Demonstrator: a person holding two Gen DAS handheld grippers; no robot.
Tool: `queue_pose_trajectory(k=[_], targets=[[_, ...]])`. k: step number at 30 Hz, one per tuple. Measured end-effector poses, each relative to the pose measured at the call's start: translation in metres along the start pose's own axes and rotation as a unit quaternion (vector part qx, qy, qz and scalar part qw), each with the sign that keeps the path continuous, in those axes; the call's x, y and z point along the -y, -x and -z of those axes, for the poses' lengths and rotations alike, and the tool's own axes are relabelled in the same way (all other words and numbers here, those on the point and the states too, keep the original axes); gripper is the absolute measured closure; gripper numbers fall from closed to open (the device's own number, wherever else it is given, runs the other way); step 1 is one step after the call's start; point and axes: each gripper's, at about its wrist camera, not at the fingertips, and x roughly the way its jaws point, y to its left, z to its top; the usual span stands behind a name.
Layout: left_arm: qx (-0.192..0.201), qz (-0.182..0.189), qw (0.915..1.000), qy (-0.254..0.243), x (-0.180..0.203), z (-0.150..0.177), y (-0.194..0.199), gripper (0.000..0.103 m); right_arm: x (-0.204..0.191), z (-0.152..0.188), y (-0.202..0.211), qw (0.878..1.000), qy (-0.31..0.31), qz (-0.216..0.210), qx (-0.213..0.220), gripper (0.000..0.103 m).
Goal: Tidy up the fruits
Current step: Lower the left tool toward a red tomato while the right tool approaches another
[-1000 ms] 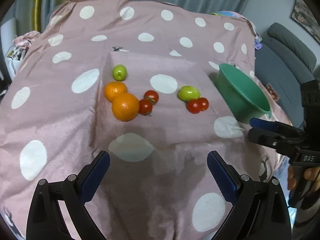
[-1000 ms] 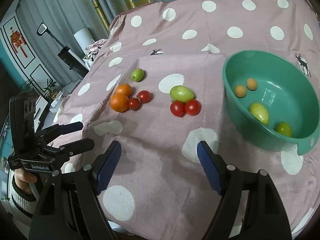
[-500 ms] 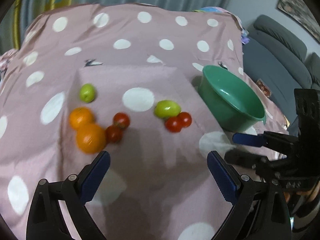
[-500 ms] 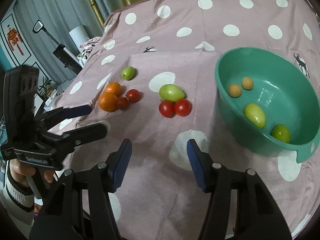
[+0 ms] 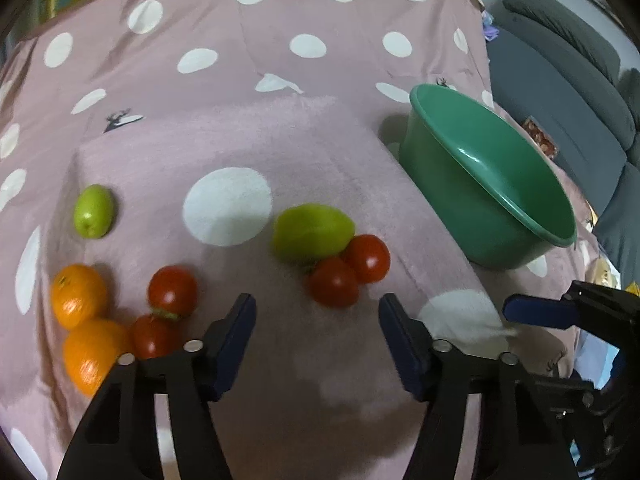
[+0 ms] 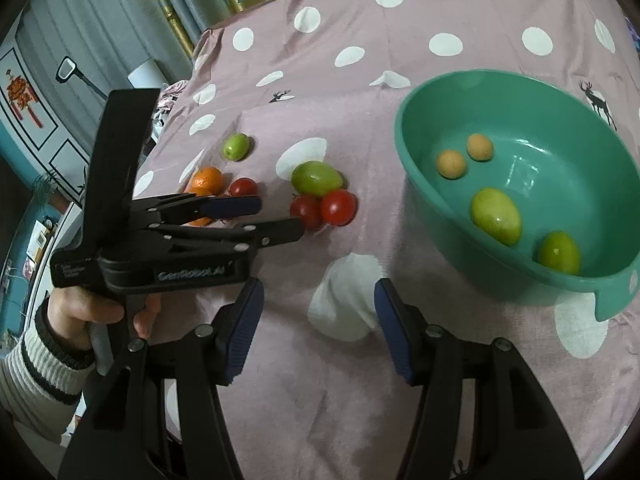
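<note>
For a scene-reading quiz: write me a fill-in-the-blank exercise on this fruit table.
1. The green bowl holds ____ fruits.
2. On the cloth, two tomatoes touch a large ____ fruit.
3. The cloth is pink with white ____.
4. The left gripper has just been closing, with ____ between its pads.

Missing words: four; green; dots; nothing

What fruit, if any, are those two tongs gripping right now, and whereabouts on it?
None. The left tongs have just been closing but hang empty, just short of the two red tomatoes. The right tongs are empty too, over the spotted cloth.
</note>
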Motion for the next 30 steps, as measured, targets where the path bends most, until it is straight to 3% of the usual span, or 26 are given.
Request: queue_pose_trajectory(k=[9,17,24,30], targets=[[-0.020,-0.018,0.9994,-0.020,-0.001,-0.008,-0.018,0.064,0.008,0.000,-0.003,1.000,-0.012,-0.008,0.002,0.045],[-0.017,-0.032,0.9990,-0.026,0.000,-0.013,-0.024,0.065,0.009,0.000,-0.006,1.000,-0.014,-0.014,0.002,0.044],[-0.005,-0.037,0.9987,-0.036,-0.003,-0.012,-0.024,0.075,0.005,-0.003,-0.008,1.000,-0.004,-0.009,-0.001,0.044],[0.008,-0.014,0.9999,0.004,-0.019,-0.001,-0.002,0.077,-0.005,-0.015,-0.016,1.000,0.019,-0.008,-0.003,0.045]])
